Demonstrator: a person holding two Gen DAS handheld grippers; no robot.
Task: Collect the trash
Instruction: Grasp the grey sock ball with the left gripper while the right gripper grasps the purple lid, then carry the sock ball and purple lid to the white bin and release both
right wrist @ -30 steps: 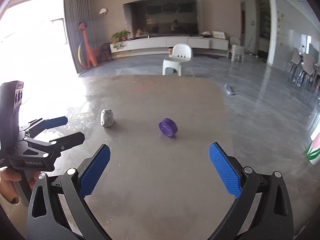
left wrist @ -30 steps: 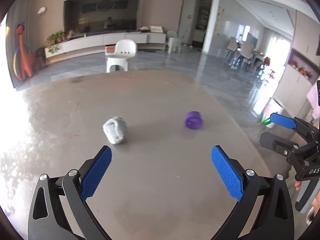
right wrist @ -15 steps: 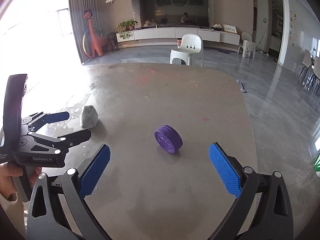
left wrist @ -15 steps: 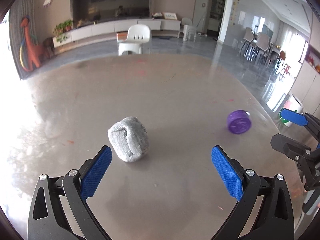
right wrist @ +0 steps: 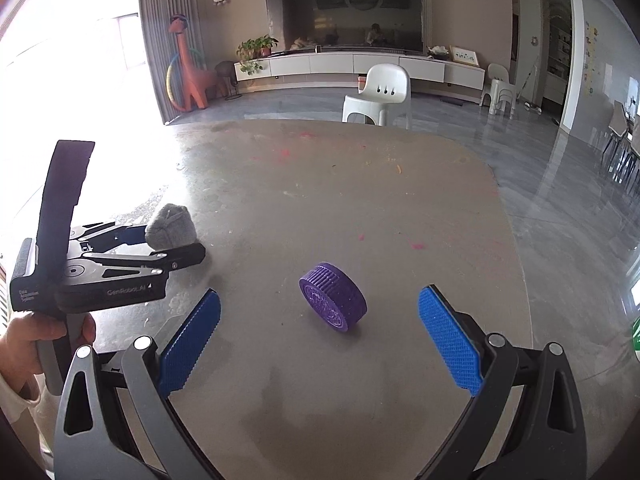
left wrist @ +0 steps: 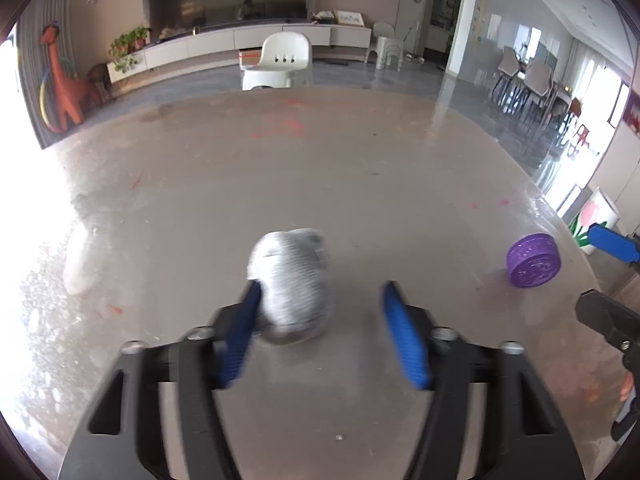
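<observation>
A grey crumpled ball of trash point(left wrist: 294, 280) lies on the brown table point(left wrist: 320, 168). My left gripper point(left wrist: 324, 322) is around it, jaws partly closed; the left pad touches the ball, the right pad is apart from it. The right wrist view shows the ball point(right wrist: 170, 228) between the left gripper's fingers point(right wrist: 180, 254). A purple ribbed cap point(right wrist: 333, 303) stands on its edge just ahead of my open right gripper point(right wrist: 318, 336). The cap also shows at the right of the left wrist view point(left wrist: 533, 255), near the right gripper's fingertips point(left wrist: 614, 242).
A white plastic chair point(right wrist: 378, 94) stands behind the table's far edge. The table's right edge point(right wrist: 516, 240) drops to a glossy floor. A long white cabinet point(right wrist: 352, 64) and an orange dinosaur toy point(right wrist: 190, 68) are at the far wall.
My left gripper has moved forward around the grey ball and its jaws have narrowed. My right gripper has moved closer to the purple cap, still open.
</observation>
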